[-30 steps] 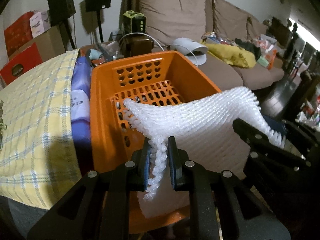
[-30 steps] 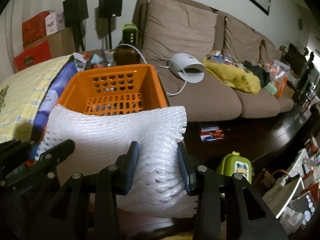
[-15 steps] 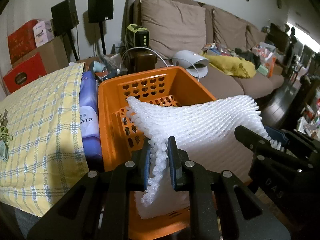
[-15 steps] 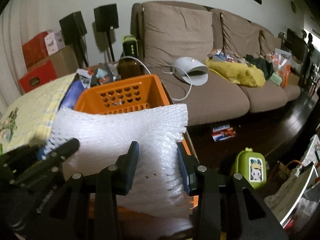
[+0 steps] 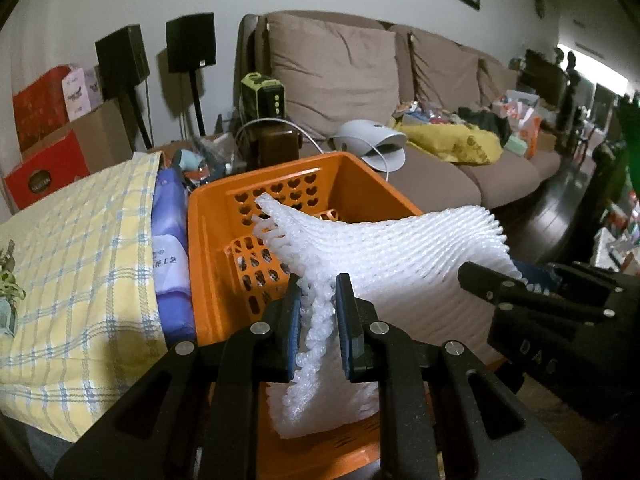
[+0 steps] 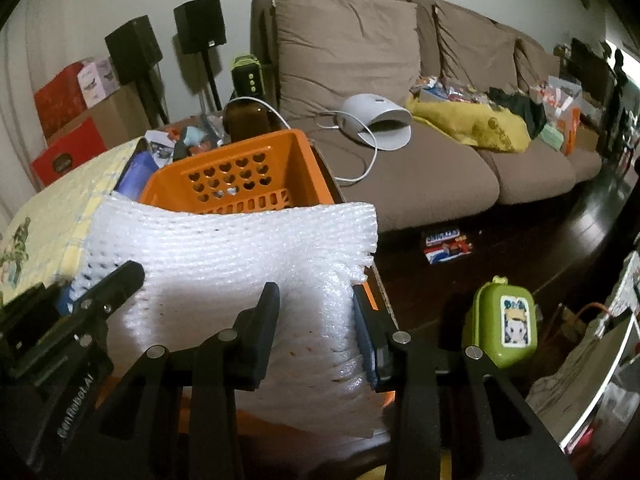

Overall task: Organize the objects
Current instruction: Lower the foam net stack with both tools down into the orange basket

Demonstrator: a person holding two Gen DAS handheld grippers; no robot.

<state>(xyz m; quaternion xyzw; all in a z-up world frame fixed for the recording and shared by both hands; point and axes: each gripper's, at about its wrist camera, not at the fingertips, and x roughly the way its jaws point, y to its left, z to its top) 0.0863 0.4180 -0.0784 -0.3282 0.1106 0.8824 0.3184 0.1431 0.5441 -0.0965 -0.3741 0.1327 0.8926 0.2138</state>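
The orange basket [image 5: 224,240] now looks farther off than a second ago. Over it sags the white foam net sheet [image 5: 400,264], pinched narrowly by the left claw [image 5: 318,320] and gripped wider by the right claw [image 6: 316,320].

The room holds one orange basket [image 5: 304,184], one white foam net sheet [image 5: 400,256], two black speakers [image 6: 200,24], one brown sofa [image 6: 400,80], one green lunchbox [image 6: 502,326] and two red boxes [image 5: 44,160].
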